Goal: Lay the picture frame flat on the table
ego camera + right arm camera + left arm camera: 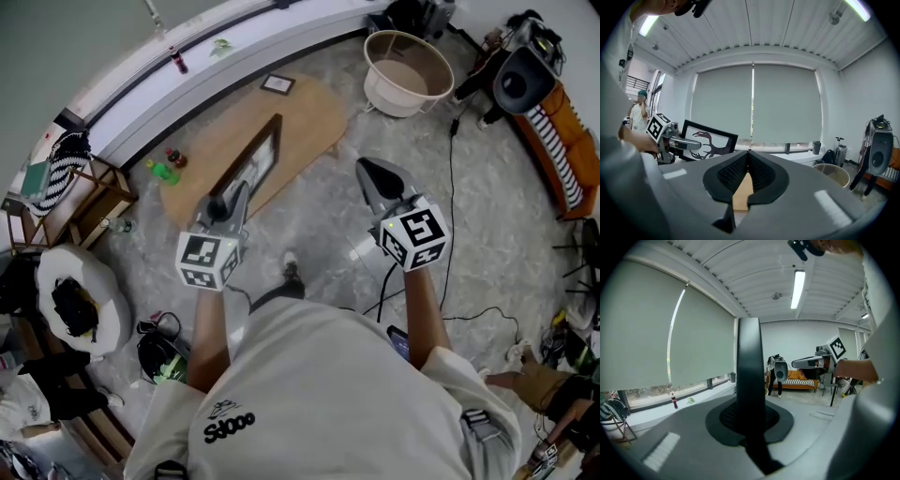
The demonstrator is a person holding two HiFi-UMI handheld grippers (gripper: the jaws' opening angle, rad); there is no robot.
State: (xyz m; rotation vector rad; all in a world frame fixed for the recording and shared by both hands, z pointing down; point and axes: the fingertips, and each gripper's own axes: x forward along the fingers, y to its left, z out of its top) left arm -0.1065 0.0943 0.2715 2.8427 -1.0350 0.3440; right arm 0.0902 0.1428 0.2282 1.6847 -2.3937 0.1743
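The dark-framed picture frame (253, 157) stands on edge, tilted, over the oval wooden table (314, 117). My left gripper (223, 200) is shut on the frame's near end. In the left gripper view the frame's black edge (750, 357) runs straight up between the pads. The right gripper view shows its front, a bird-like drawing (711, 140), with the left gripper (693, 143) clamped on its side. My right gripper (364, 169) hangs over the floor to the right of the table, shut and holding nothing, its tips (749, 152) meeting.
A small frame (277, 84) lies at the table's far end and bottles (167, 169) stand at its left end. A round basket (408, 73) sits beyond on the right, near a speaker (518, 80) and an orange sofa (565, 155). A wooden rack (89, 202) and cables (450, 187) are on the floor.
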